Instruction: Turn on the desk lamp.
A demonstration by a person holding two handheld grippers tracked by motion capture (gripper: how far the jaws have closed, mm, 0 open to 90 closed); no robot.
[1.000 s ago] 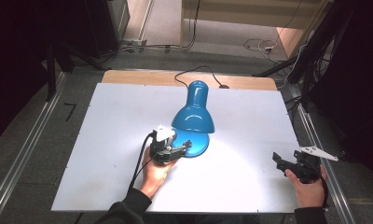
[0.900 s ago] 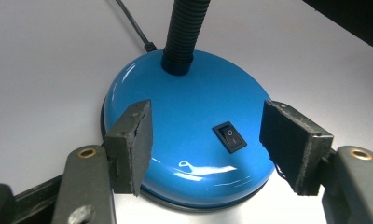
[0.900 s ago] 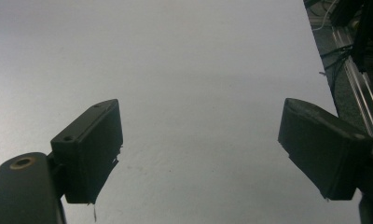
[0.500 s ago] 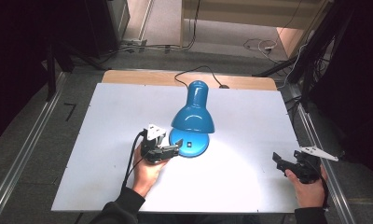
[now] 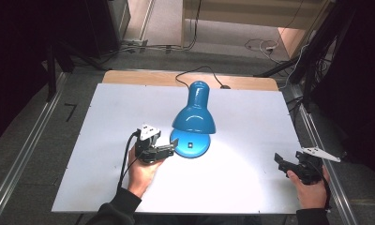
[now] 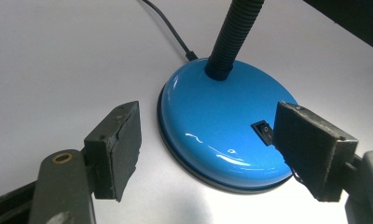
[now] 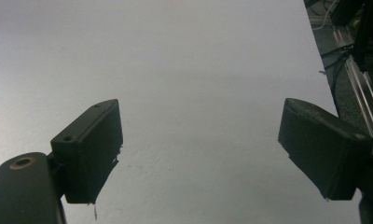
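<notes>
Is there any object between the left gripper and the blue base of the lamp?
No. The left gripper has open jaws, which have just been opening, with nothing held. Only bare white table lies before the lamp base, and the rocker switch on it is uncovered.

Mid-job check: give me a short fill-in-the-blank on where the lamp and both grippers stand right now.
1. The blue lamp has its shade pointed ____ at the table.
2. The black switch sits on the lamp's ____.
3. The left gripper is ____, with its jaws off the lamp.
4. The right gripper has only bare ____ between its jaws.

Missing words: down; base; open; table
</notes>
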